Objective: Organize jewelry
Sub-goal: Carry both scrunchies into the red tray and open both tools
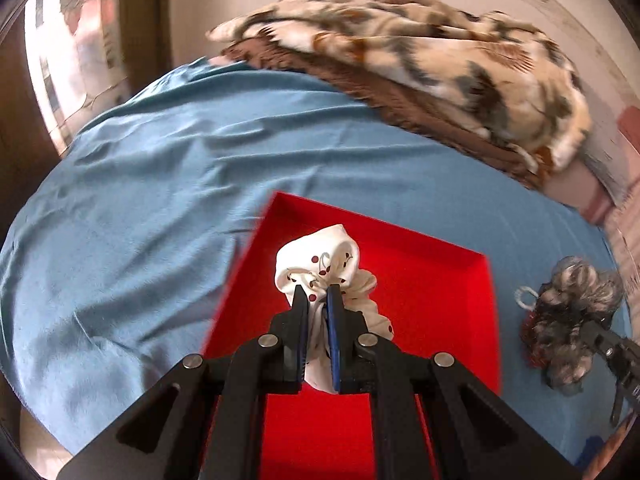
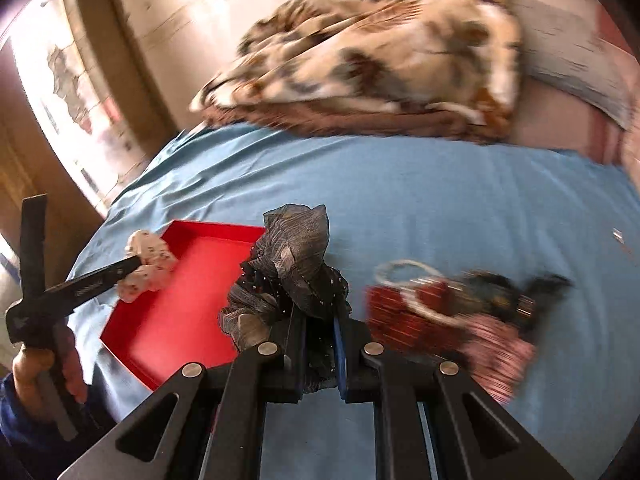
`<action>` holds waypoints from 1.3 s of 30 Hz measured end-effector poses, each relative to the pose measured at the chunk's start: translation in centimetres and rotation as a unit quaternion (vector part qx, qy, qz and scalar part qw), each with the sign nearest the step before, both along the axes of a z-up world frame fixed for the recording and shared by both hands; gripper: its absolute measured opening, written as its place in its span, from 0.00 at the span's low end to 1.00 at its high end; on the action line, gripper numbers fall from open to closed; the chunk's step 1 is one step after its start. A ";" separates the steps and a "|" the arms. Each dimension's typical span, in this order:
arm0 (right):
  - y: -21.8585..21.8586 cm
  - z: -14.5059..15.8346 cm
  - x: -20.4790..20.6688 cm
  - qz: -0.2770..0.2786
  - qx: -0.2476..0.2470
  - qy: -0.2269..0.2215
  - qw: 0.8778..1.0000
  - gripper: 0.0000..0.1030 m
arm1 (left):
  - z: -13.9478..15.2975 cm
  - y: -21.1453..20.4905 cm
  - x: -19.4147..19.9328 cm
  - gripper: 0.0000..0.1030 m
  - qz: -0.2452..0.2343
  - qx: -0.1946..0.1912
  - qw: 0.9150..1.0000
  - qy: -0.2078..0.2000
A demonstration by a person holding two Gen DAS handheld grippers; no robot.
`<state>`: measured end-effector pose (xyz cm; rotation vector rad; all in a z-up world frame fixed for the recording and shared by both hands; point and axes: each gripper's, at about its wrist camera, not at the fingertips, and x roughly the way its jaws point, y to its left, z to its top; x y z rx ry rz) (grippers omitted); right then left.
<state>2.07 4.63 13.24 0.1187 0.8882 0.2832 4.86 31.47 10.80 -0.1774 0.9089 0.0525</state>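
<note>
A red tray (image 1: 432,292) lies on the blue bedsheet; it also shows in the right wrist view (image 2: 180,296). My left gripper (image 1: 318,294) is shut on a white cherry-print scrunchie (image 1: 320,260) and holds it above the tray; this scrunchie also shows in the right wrist view (image 2: 150,264). My right gripper (image 2: 320,308) is shut on a grey sparkly scrunchie (image 2: 292,256), held just right of the tray; it also shows in the left wrist view (image 1: 576,312). A blurred pile of hair ties (image 2: 452,304) with a white ring lies on the sheet to the right.
A crumpled patterned blanket (image 1: 420,48) lies at the back of the bed. The blue sheet (image 1: 160,184) stretches to the left of the tray. A wall and a bright window are at the far left.
</note>
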 end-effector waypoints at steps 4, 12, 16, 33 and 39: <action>4.4 -2.2 3.4 0.022 -0.015 0.022 0.999 0.12 | -1.2 1.7 2.2 0.09 0.012 0.001 1.000 0.008; 7.8 -6.2 7.2 0.030 -0.042 0.053 0.997 0.13 | -2.9 3.2 4.8 0.09 0.017 0.002 1.000 0.015; 8.4 -6.6 7.6 0.035 -0.053 0.052 0.997 0.18 | -2.6 3.1 4.4 0.19 0.014 0.001 1.000 0.006; 6.2 0.1 0.4 0.014 -0.127 -0.046 0.991 0.58 | 5.1 2.1 -4.7 0.62 0.046 0.040 0.994 -0.088; 1.8 1.0 -3.3 -0.015 -0.105 -0.045 0.993 0.65 | 6.0 -0.9 -7.2 0.63 0.023 0.038 0.995 -0.085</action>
